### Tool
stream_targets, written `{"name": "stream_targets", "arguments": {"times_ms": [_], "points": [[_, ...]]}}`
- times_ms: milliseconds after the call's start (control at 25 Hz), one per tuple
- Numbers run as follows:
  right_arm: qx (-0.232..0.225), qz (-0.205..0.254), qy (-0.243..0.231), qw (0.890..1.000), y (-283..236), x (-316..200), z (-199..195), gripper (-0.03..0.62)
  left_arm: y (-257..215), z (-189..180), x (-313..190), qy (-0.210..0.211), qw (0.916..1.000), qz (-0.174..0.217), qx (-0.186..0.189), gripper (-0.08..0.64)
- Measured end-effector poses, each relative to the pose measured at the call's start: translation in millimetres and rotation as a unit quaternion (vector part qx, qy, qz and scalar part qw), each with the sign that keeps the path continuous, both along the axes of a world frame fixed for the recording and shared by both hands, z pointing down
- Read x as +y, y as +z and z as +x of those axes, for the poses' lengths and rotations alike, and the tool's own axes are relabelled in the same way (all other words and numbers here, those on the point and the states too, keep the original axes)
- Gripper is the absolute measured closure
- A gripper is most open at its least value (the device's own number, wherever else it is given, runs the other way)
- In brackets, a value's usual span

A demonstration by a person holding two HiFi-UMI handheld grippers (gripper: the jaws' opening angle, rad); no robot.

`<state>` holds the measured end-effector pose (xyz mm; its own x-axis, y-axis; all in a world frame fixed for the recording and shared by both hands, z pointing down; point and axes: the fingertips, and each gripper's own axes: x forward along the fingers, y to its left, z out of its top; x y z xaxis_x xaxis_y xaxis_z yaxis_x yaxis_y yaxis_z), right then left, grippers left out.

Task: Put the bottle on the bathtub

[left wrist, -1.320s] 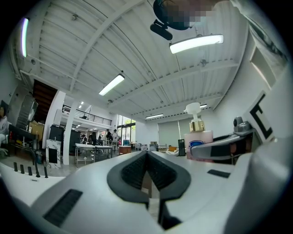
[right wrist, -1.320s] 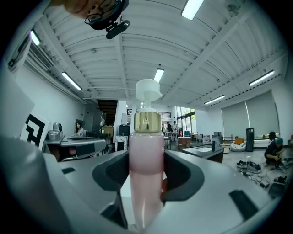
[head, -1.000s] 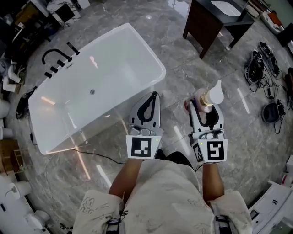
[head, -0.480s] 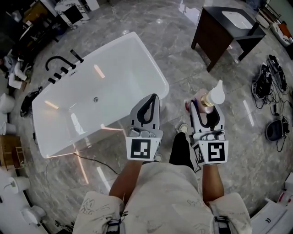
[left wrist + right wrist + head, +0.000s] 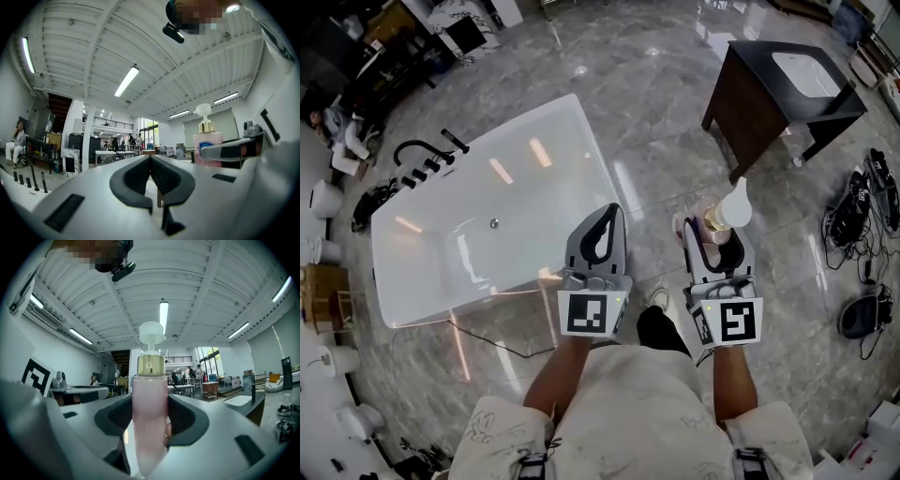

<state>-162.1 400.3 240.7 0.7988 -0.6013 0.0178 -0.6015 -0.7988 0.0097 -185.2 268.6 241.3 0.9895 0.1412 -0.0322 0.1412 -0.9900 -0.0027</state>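
Observation:
A pink pump bottle [image 5: 721,215] with a gold collar and white pump head stands upright between the jaws of my right gripper [image 5: 710,232], which is shut on its body. In the right gripper view the bottle [image 5: 150,408] fills the gap between the dark pads. My left gripper [image 5: 608,214] is level beside it, shut with nothing in it; its pads meet in the left gripper view [image 5: 150,161], where the bottle [image 5: 207,143] shows at the right. The white bathtub [image 5: 602,167] lies on the floor ahead and left of both grippers, its near corner just beyond the left gripper's tips.
A black faucet set [image 5: 424,154] stands at the tub's far left end. A dark vanity with a white basin [image 5: 783,98] is at the upper right. Cables and gear [image 5: 862,211] lie on the marble floor at the right. White fixtures [image 5: 324,198] line the left edge.
Both grippers have travelled across the floor with the person; the tub and vanity have slid lower in the head view. The bottle stays in the right gripper.

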Motion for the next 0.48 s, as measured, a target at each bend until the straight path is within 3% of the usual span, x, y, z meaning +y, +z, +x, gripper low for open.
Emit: {"name": "stream_targets", "arguments": {"times_ms": [240,480], "points": [[-0.013,0.006,-0.019,1.0,11.0,29.1,69.3,0.393,1.3,66.4,28.7,-0.023,0.9997,-0.005,-0.01,0.558],[-0.017,0.004,-0.041,0.999,16.3,35.6,113.1,0.393,4.5,107.3,36.0,-0.043,0.999,0.001,-0.015,0.558]]}}
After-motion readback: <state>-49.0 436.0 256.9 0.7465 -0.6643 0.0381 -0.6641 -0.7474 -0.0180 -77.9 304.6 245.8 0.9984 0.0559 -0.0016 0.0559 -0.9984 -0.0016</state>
